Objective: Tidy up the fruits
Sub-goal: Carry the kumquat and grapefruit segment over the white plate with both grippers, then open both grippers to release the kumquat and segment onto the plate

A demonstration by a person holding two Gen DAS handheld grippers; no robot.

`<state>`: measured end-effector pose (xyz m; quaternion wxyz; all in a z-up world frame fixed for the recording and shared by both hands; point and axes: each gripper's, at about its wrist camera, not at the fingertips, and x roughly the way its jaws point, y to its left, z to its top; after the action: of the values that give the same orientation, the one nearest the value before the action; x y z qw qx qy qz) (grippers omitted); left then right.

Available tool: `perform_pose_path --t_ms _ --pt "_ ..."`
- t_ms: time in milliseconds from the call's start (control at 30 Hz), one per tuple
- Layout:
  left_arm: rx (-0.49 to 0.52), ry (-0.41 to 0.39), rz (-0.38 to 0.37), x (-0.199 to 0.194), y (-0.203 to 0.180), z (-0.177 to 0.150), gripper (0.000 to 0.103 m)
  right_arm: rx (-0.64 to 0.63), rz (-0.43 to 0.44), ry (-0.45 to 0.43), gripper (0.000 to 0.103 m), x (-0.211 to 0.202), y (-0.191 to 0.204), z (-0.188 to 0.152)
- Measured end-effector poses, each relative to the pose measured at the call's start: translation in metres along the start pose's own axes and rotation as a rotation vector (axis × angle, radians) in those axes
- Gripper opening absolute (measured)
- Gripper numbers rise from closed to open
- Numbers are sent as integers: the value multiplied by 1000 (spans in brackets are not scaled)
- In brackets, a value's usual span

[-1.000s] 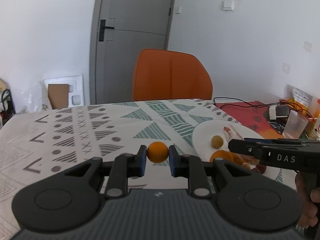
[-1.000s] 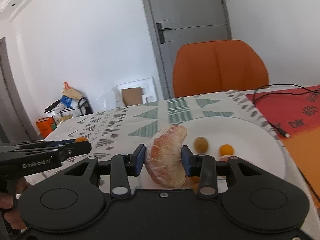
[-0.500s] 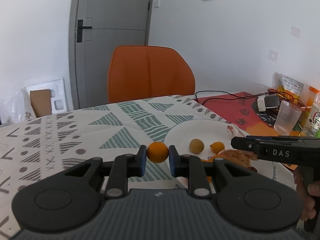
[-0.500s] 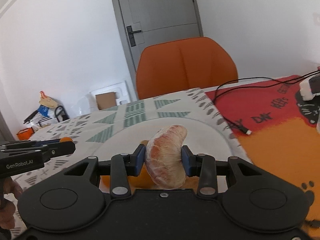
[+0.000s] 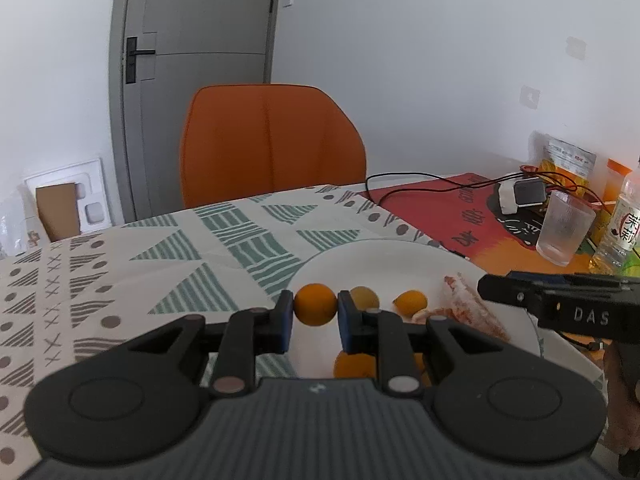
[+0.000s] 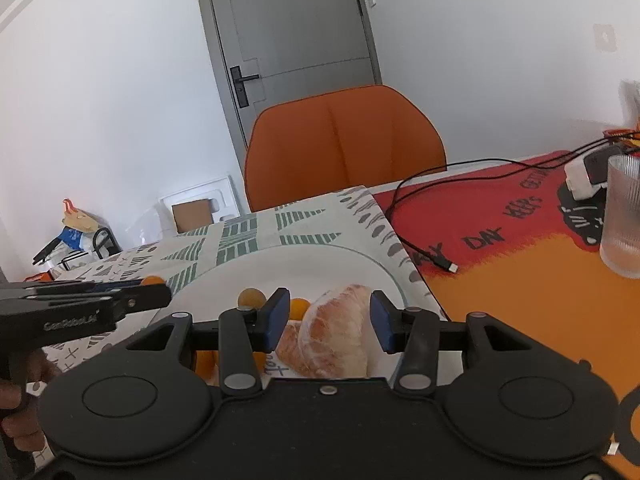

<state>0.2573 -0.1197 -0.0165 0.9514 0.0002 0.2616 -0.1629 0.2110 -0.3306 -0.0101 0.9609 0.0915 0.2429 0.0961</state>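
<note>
Pinching a small round orange fruit (image 5: 315, 304), my left tongs (image 5: 313, 316) hang at the near-left rim of the white plate (image 5: 384, 256) with both blue pads pressed on it. My right tongs (image 6: 325, 320) are opening: their pads stand clear of the peeled citrus piece (image 6: 338, 330) that sits between them, resting on the plate among the fruit already there. Just past it lie a brownish round fruit (image 6: 251, 297) and another small orange one (image 6: 299, 307).

My worry is the held fruit: released at the rim, it could roll off onto the patterned cloth of the counter (image 5: 168, 264). The peeled piece is soft and could cling to a pad as I back away. Farther right, a ribbed glass (image 6: 624, 216) and a loose cable (image 6: 424, 240) stand near my right hand's path. An orange chair (image 5: 272, 140) waits beyond.
</note>
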Motion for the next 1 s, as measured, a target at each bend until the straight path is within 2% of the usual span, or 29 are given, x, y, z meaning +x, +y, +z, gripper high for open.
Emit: perform_pose_path --t_ms 233,367,567,767,933,1000 --pt "-3 -4 3 -2 -2 2 25 2 8 8 46 0 5 -3" --pt "-13 13 16 -7 2 -2 27 -3 15 11 51 0 10 -5" --pt "-29 -1 44 -26 10 -5 38 -15 28 13 54 -6 20 -6" --pt "-46 -25 79 -48 15 -8 61 -30 37 7 61 -16 31 -8" --pt "-61 -35 75 -64 20 -13 80 -39 39 2 67 -26 39 -11" --pt "-66 -45 86 -72 22 -14 87 -34 39 -1 75 -30 41 -10"
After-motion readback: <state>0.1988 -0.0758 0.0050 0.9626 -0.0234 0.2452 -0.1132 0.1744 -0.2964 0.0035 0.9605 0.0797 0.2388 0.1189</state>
